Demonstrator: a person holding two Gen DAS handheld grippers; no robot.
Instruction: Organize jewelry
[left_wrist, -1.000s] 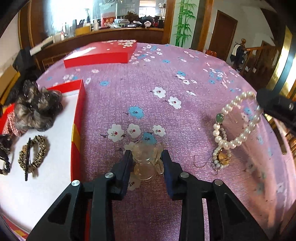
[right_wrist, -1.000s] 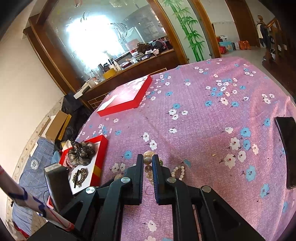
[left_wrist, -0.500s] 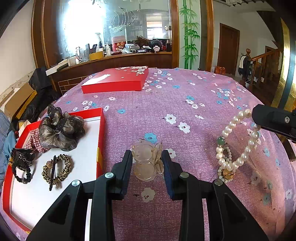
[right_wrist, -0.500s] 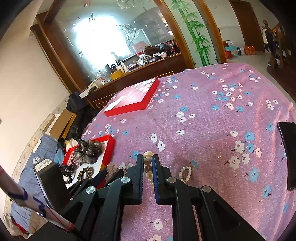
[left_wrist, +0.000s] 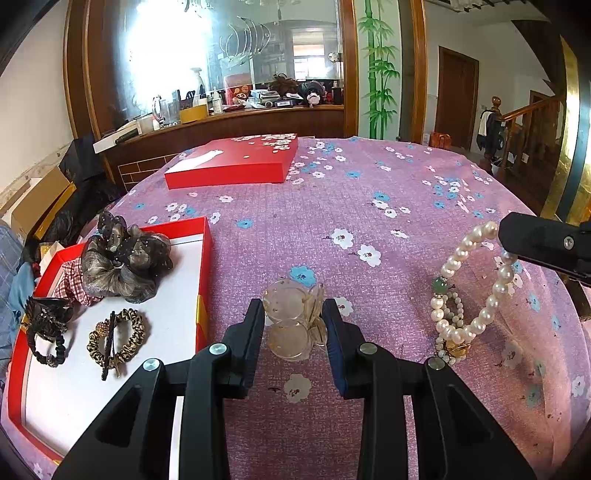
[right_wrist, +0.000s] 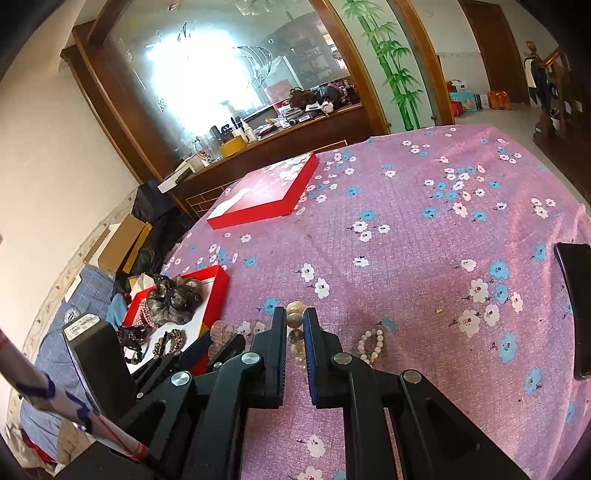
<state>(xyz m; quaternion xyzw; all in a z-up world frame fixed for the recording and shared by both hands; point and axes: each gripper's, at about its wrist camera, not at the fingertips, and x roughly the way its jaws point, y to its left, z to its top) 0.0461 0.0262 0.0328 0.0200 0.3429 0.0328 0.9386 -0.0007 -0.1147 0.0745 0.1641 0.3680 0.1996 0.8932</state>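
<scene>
At the counter's left edge sits an open red tray (left_wrist: 205, 258) with a white floor, holding a dark scrunchie (left_wrist: 125, 258), a black hair tie (left_wrist: 46, 332) and a leopard-print hair tie (left_wrist: 116, 338). Just right of it, the left claw (left_wrist: 293, 325) is clamped on a translucent disc hair clip (left_wrist: 293, 319), its discs stacked toward the camera. Bare purple floral cloth (left_wrist: 369, 206) stretches ahead to a closed red box (left_wrist: 236, 162); no writing is legible. Further right, the right claw (right_wrist: 294, 334) pinches a pearl bracelet (left_wrist: 469, 295), which hangs as a long loop, its lower end touching the cloth. A dark phone (right_wrist: 578, 302) lies at the right edge.
</scene>
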